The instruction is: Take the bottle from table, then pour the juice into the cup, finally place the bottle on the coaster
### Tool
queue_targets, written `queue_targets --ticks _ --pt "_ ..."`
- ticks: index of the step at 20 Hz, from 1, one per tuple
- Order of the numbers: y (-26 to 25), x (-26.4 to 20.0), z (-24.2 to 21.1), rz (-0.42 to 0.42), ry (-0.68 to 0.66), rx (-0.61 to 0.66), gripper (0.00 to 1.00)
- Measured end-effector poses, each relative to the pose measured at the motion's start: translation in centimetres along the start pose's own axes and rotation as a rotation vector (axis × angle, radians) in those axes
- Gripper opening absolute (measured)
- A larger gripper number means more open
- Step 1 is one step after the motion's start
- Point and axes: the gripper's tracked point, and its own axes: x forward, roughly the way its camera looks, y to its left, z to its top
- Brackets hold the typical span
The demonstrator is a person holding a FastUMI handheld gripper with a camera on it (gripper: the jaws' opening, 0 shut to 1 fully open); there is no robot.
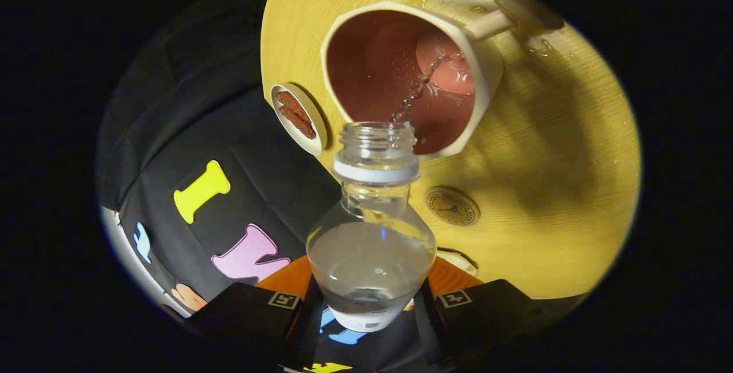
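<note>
The fingers (pixel 369 304) are pinching the bottle (pixel 372 247), which is tilting over the cup (pixel 406 75) on the desk (pixel 561 189), pouring clear liquid in; the coaster (pixel 452 205) is lying beside the cup.

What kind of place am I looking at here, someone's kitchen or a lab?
Most likely a staged recording booth, not a kitchen: black cloth wall behind a small wooden table, where a hand-held gripper tips a bottle over a cup.

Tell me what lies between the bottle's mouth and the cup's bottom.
In the gripper view, a thin clear stream runs from the bottle into the cup; nothing else lies between. The gripper jaws clamp the bottle.
</note>
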Motion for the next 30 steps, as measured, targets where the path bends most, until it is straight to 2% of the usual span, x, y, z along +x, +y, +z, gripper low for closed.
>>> queue_targets --ticks 17,30 --pt "4.1 -0.7 0.5 0.02 -0.006 0.289 0.72" --pt "5.2 -1.2 -0.2 0.037 0.016 0.352 0.73"
